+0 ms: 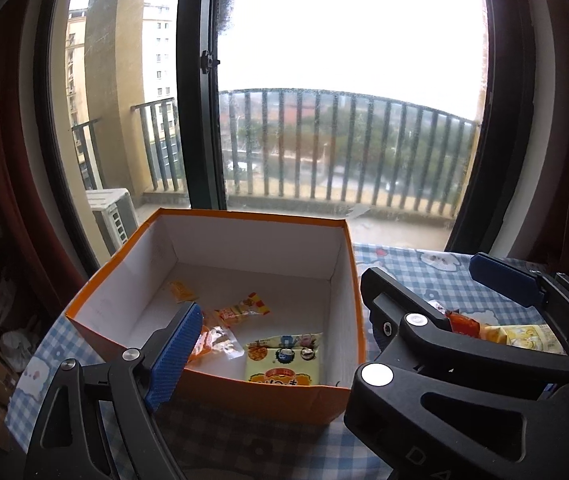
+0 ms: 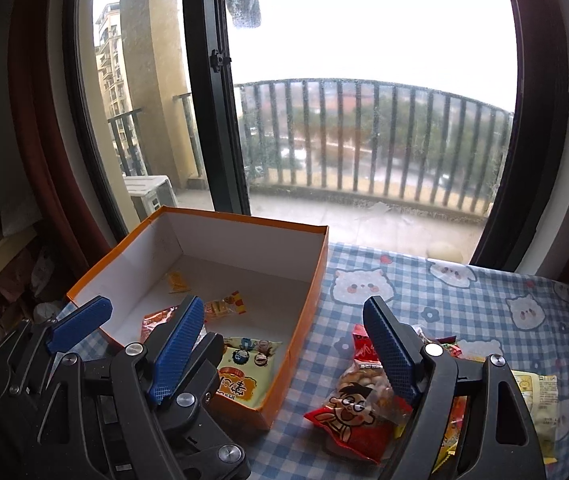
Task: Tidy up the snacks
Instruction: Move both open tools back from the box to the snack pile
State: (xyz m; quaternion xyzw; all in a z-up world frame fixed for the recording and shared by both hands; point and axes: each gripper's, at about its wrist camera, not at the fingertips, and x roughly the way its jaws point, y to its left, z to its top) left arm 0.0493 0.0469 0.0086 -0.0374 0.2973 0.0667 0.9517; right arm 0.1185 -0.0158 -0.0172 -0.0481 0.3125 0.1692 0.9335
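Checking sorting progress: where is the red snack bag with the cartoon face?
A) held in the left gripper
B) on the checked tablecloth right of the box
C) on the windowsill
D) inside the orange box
B: the red snack bag lies on the checked tablecloth, outside the orange box.

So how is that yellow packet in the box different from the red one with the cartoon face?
The yellow packet lies flat inside the orange box, against its near wall; the red packet lies outside it on the checked tablecloth. The yellow one shows small round cartoon faces, the red one a single large face with glasses. Neither is gripped by a tool.
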